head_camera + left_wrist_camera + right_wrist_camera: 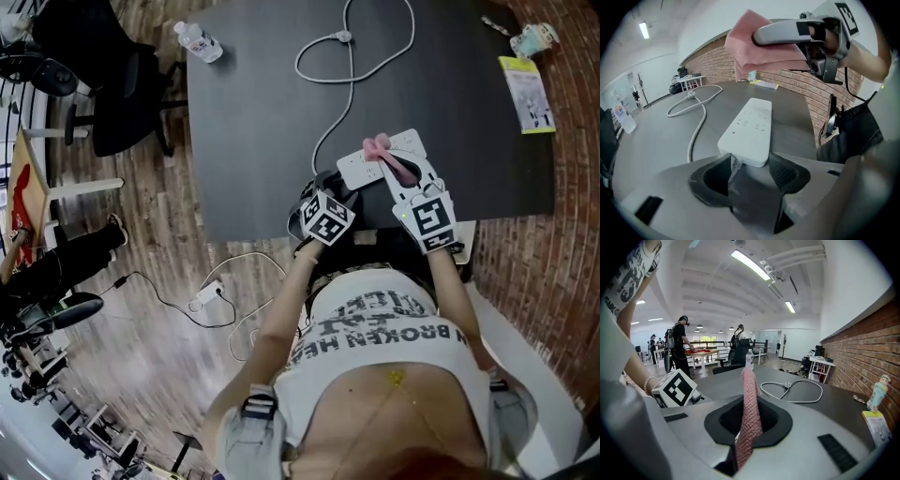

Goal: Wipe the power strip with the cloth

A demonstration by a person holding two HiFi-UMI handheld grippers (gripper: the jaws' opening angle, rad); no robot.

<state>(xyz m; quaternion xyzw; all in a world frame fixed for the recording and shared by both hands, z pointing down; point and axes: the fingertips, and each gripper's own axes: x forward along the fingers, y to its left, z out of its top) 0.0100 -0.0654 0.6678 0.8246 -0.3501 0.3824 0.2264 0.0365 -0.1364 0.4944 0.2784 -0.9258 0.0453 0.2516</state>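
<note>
A white power strip (pixel 367 165) lies on the dark table (pixel 253 141) near its front edge, with its white cord (pixel 352 56) looping toward the far side. My left gripper (pixel 749 165) is open and low over the table, and the strip's near end (pixel 747 129) sits right at its fingertips without being pinched. My right gripper (pixel 386 157) hovers above the strip, shut on a folded pink cloth (pixel 378 145). The left gripper view shows the cloth (pixel 757 44) hanging above the strip's far half. In the right gripper view the cloth (pixel 749 399) stands up between the jaws.
A water bottle (pixel 199 42) lies at the table's far left corner. A yellow leaflet (pixel 527 94) and a small figurine (pixel 534 39) sit at the far right. A black chair (pixel 122 84) stands left of the table, and a second strip (pixel 208 295) lies on the floor.
</note>
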